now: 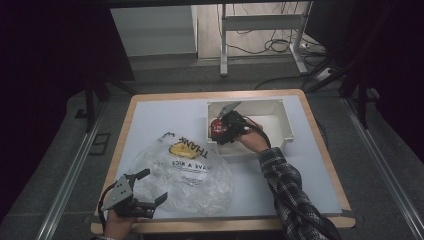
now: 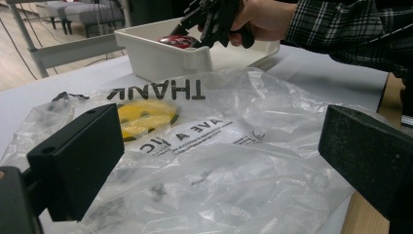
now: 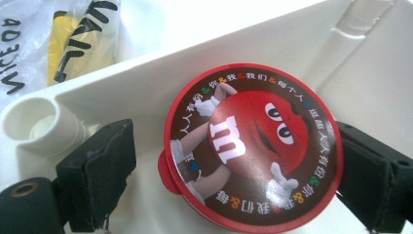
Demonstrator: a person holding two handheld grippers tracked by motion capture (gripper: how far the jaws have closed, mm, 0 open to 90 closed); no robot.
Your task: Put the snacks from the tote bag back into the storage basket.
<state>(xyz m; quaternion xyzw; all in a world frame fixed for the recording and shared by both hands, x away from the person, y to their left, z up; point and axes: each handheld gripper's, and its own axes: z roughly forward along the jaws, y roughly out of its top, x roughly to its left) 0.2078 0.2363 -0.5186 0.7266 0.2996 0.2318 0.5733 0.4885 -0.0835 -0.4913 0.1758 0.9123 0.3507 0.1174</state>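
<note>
Candy tub point(image 3: 253, 146) lid-up between right jaws in bin point(image 3: 370, 73)

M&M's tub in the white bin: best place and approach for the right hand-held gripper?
Probably across the round red rim of the M&M's tub, one pad on each opposite side, coming down from above into the white bin. The lid faces up and the tub sits near a bin corner, so a side approach looks blocked. The right hand-held gripper already straddles it; its left pad is not yet touching.
</note>
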